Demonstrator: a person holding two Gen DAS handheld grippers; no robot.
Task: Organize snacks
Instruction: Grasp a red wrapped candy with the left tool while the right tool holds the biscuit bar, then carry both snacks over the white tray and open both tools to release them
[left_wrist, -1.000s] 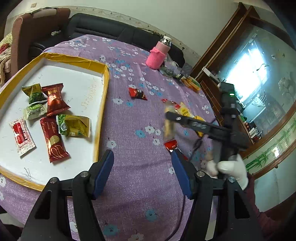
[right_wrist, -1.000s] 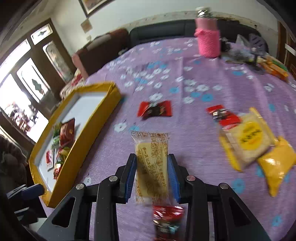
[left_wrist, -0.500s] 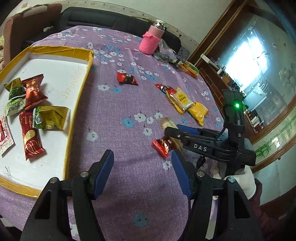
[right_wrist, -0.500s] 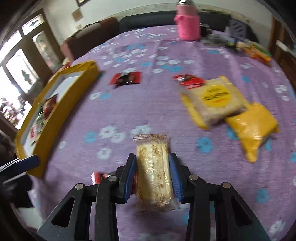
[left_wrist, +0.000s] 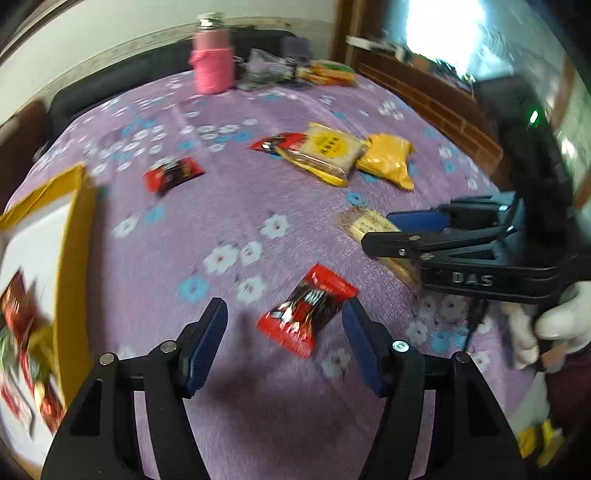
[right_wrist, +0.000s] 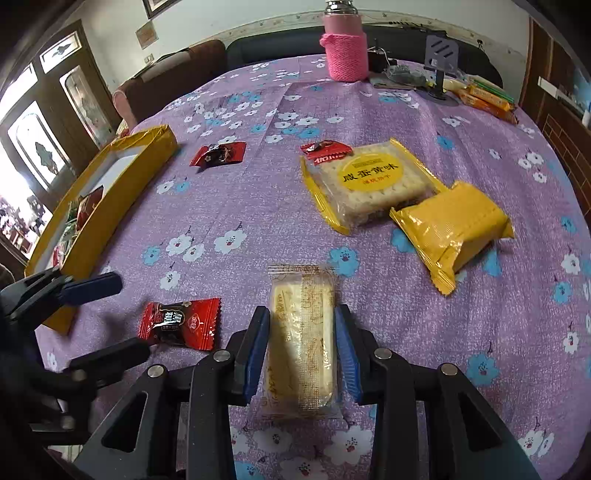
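My left gripper (left_wrist: 284, 332) is open and low over the purple flowered cloth, its blue pads on either side of a red candy (left_wrist: 308, 314) without touching it. In the right wrist view the same left gripper (right_wrist: 129, 315) brackets that red candy (right_wrist: 181, 323). My right gripper (right_wrist: 302, 341) is shut on a pale biscuit packet (right_wrist: 303, 332), held lengthwise just above the cloth. From the left wrist view, the right gripper (left_wrist: 384, 230) and the biscuit packet (left_wrist: 364, 225) appear at the right, with a white-gloved hand (left_wrist: 554, 321) on the handle. The yellow-rimmed tray (right_wrist: 107, 195) holds several snacks at the left.
A cracker pack with a round yellow label (right_wrist: 369, 181) lies over a red candy (right_wrist: 325, 149), next to a yellow packet (right_wrist: 454, 225). Another red candy (right_wrist: 218, 153) lies near the tray. A pink-sleeved bottle (right_wrist: 345, 48), a phone stand (right_wrist: 439, 55) and orange packets (right_wrist: 484, 98) stand at the far edge.
My left gripper has rolled and swung right, away from the tray, coming down around the red candy. My right gripper has carried the biscuit packet nearer and lower.
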